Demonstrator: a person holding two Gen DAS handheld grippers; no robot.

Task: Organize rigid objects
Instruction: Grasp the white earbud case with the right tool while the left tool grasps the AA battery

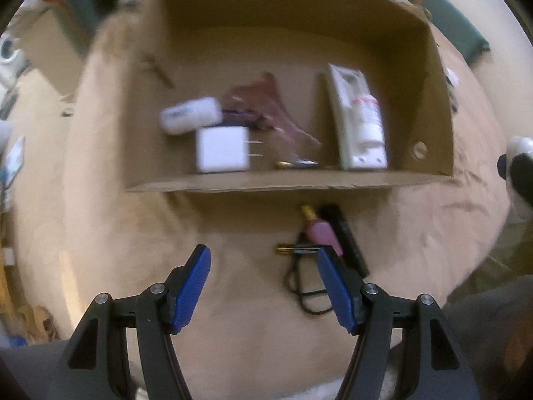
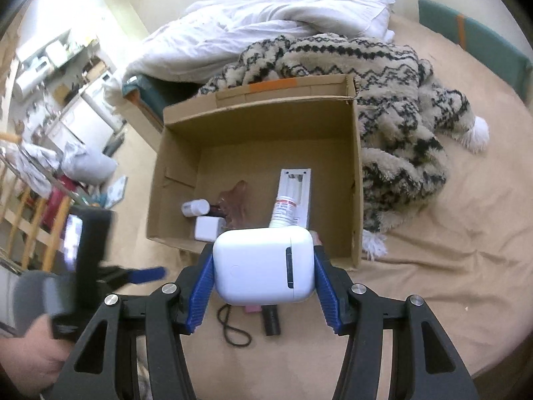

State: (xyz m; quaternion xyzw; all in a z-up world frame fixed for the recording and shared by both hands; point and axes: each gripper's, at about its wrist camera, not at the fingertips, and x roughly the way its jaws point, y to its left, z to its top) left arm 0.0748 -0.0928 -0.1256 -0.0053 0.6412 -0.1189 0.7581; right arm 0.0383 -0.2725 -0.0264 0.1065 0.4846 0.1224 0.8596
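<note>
On a tan bedsheet, the right gripper (image 2: 263,268) clamps a white case (image 2: 263,265) just short of the cardboard box's (image 2: 356,180) near wall. The left gripper (image 1: 263,286) hangs with jaws wide and holds nothing. Inside the box lie a white charger (image 1: 221,149), a small white bottle (image 1: 190,115) at its 11 o'clock, and a white tube (image 1: 371,118) on a flat pack at its 3 o'clock. Outside, a pink item (image 1: 321,235), a black stick (image 1: 346,236) and a cord (image 1: 304,291) lie against one another by the near wall.

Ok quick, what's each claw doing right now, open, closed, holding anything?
Left claw: open, holding nothing, above the bed in front of the cardboard box.
Right claw: closed on a white case.
</note>
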